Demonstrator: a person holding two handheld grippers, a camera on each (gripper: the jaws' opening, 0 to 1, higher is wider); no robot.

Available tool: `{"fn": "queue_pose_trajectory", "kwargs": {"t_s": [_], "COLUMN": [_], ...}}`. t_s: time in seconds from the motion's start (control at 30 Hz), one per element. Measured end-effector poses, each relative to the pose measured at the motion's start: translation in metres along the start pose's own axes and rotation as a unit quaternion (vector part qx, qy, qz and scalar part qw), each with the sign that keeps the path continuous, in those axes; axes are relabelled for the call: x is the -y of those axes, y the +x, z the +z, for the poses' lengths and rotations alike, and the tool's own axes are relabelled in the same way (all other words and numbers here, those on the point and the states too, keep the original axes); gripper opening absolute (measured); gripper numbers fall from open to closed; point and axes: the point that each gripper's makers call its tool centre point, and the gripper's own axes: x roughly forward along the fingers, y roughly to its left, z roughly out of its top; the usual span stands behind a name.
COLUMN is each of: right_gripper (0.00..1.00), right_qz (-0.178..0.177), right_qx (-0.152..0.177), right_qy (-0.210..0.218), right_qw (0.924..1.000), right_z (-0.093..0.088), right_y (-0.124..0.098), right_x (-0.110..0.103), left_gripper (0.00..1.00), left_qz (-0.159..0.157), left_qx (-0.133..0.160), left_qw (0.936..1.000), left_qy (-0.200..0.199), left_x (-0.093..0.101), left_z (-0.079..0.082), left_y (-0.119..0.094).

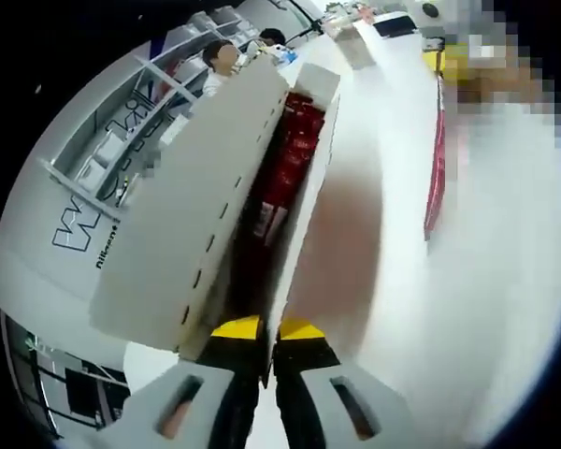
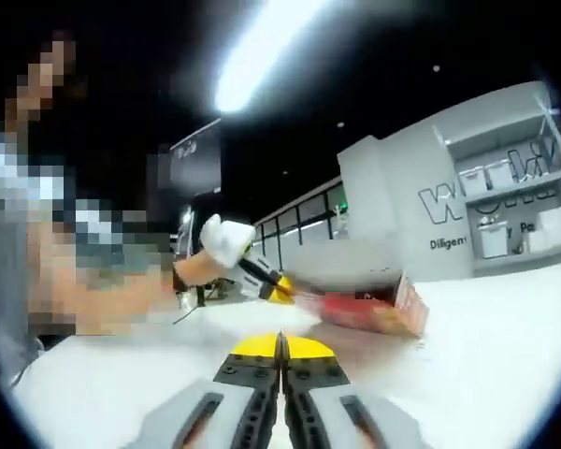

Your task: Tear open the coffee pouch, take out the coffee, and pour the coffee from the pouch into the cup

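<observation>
A long white carton (image 1: 182, 234) with its lid flap swung open runs up from my left gripper (image 1: 267, 329). Red coffee pouches (image 1: 290, 159) lie packed inside it. The left gripper's yellow-tipped jaws are shut on the carton's near end wall. In the right gripper view the same carton (image 2: 379, 307) is blurred and held over the white table, with the left gripper (image 2: 279, 283) and a white-gloved hand (image 2: 226, 241) at its left end. My right gripper (image 2: 280, 348) is low in front, shut, its yellow tips touching with nothing between them.
A white table (image 1: 486, 281) spreads under both grippers. A thin red item (image 1: 436, 178) lies on it to the right of the carton. Grey shelving with lettering (image 1: 122, 150) and people stand behind. A grey lettered wall (image 2: 477, 206) rises at the back right.
</observation>
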Motion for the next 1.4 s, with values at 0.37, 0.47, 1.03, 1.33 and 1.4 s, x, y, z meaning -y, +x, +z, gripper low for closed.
{"fn": "queue_pose_trajectory", "kwargs": {"t_s": [0.37, 0.47, 1.03, 1.33, 1.4], "right_gripper": [0.01, 0.01, 0.01, 0.01, 0.01], "right_qz": [-0.001, 0.002, 0.018, 0.02, 0.02], "right_qx": [0.003, 0.0, -0.012, -0.018, -0.018], "right_qy": [0.001, 0.002, 0.005, 0.004, 0.004], "right_qw": [1.0, 1.0, 0.9998, 0.9996, 0.9996], "right_z": [0.0, -0.001, -0.008, -0.01, -0.01], "right_y": [-0.001, 0.0, 0.001, 0.001, 0.001], "right_x": [-0.001, -0.002, -0.01, -0.012, -0.013], "left_gripper": [0.04, 0.04, 0.04, 0.07, 0.09], "left_qz": [-0.122, -0.149, -0.247, -0.25, -0.25], "left_qx": [-0.009, -0.009, 0.016, 0.035, 0.039], "left_qw": [0.9921, 0.9882, 0.9682, 0.962, 0.9613], "left_qy": [-0.027, -0.034, -0.034, -0.104, -0.109], "left_x": [-0.038, -0.046, -0.075, -0.079, -0.082], "left_z": [0.004, 0.005, 0.011, 0.018, 0.018], "left_y": [0.009, 0.012, 0.027, 0.032, 0.035]}}
